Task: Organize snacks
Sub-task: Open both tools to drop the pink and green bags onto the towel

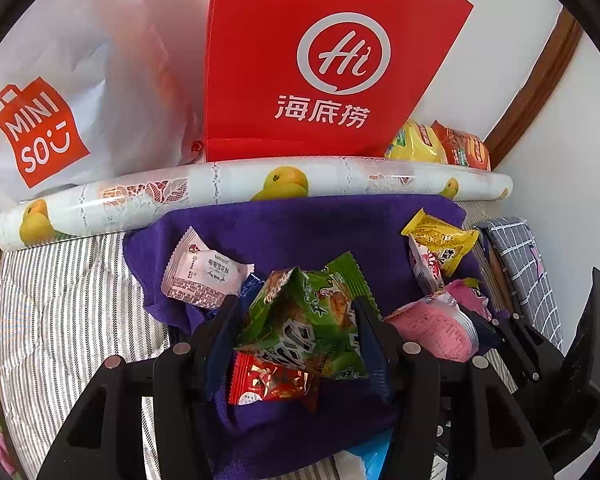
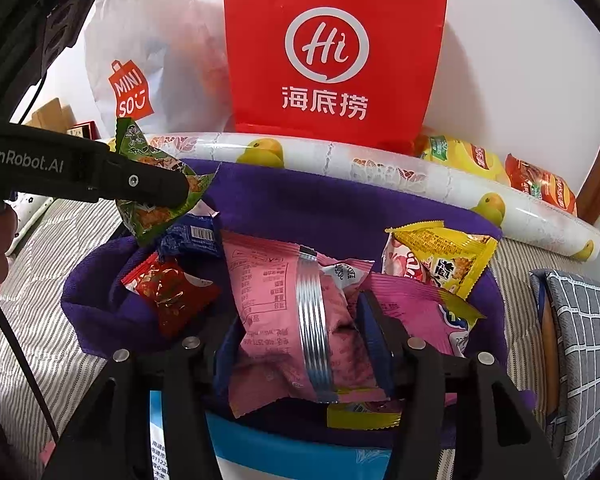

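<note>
Behind: MINISO bag (image 1: 40, 132); left gripper (image 1: 300, 320) clamps green packet (image 1: 308, 320); right gripper (image 2: 296, 336) loosely straddles pink packet (image 2: 268, 304).

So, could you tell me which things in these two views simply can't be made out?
- Red bag and white bag: contents hidden by their own walls, both views.
- Blue packet: mostly hidden under the green packet, right wrist view.
- Blue-and-white item: cut off by the bottom edge, right wrist view.
- Pink packet: fine print mirrored, too small to read.
</note>
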